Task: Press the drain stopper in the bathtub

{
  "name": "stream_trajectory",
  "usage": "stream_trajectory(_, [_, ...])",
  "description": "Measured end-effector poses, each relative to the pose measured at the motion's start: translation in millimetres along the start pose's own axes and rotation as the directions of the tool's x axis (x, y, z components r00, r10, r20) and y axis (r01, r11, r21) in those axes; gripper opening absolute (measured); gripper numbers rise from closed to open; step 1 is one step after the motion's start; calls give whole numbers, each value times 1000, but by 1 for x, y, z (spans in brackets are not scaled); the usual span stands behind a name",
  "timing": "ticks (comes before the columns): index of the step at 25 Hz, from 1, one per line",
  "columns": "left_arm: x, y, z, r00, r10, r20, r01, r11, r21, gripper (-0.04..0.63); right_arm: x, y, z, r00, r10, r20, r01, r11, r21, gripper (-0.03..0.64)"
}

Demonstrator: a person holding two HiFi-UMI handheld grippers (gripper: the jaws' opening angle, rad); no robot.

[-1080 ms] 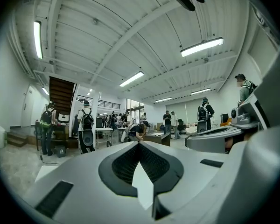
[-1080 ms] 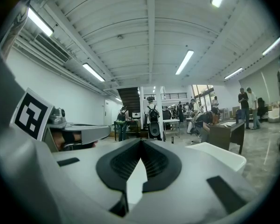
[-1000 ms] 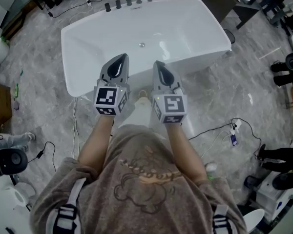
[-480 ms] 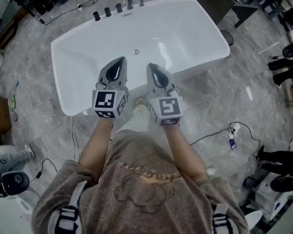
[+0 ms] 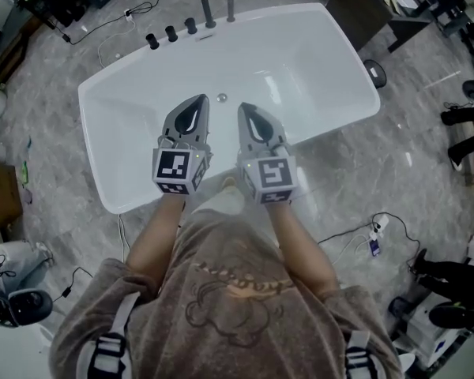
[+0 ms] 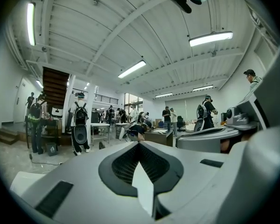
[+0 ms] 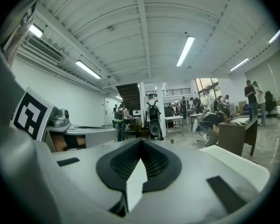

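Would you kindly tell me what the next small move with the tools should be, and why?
Probably tip the right tool downward and lower it toward the drain stopper in the bathtub. It and the left tool are both shut and empty. They are held over the near side of the tub, and their cameras face the room rather than the tub floor. The stopper shows between their tips, not yet pressed.

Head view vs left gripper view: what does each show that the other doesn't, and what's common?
Head view only: the drain stopper on the bathtub floor, the taps at the far rim. Left gripper view only: ceiling lights, a staircase, people across the hall. Both: the left gripper, shut and empty, with the right gripper beside it.
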State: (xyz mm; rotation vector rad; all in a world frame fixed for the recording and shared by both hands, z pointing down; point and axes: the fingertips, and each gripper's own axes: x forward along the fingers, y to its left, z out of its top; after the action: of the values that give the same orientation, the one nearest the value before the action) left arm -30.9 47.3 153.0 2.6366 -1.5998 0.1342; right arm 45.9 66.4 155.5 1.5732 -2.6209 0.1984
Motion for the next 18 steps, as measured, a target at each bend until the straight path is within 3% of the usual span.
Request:
stream_trajectory(7, [52,37,1,1000,0,-8,-1,1000,-4,1,67,-26,7,1000,5,-6,-5,1000,2,2])
stream_trajectory(18, [111,57,-3,1000,1,7,-1,1000,-22,2,128,-58,8,1000,14,6,-13,1000,-13,2])
